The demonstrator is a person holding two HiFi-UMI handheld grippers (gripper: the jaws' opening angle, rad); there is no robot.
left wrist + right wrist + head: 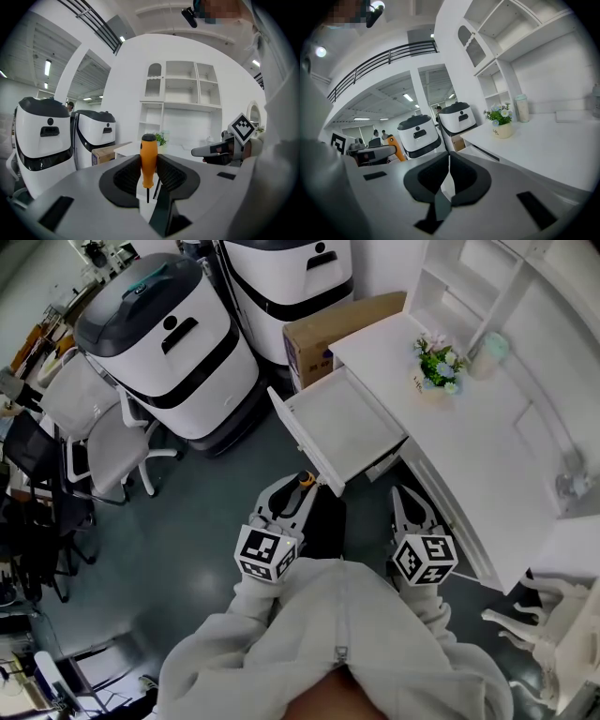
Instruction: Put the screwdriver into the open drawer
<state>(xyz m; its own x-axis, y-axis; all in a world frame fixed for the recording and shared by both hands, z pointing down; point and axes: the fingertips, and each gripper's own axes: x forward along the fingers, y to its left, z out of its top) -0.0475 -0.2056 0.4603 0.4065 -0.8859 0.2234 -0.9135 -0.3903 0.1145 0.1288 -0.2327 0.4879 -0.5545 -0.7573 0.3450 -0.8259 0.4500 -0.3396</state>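
you're in the carry step: your left gripper (149,164) has its fingers (127,177) partway closed, clamped on the orange handle of the screwdriver (148,154). the tool stands upright between them, just short of the open drawer (354,423) that juts from the bench (469,460). your right gripper (448,161) has its fingers pressed together on nothing. next, i'd judge, you need to bring the left one over the drawer's front wall, lower it and spread the fingers so the tool lands inside. in the head view only the handle's top shows. the shaft's tip is lost low between the fingers, and the drawer's back end runs under the bench.
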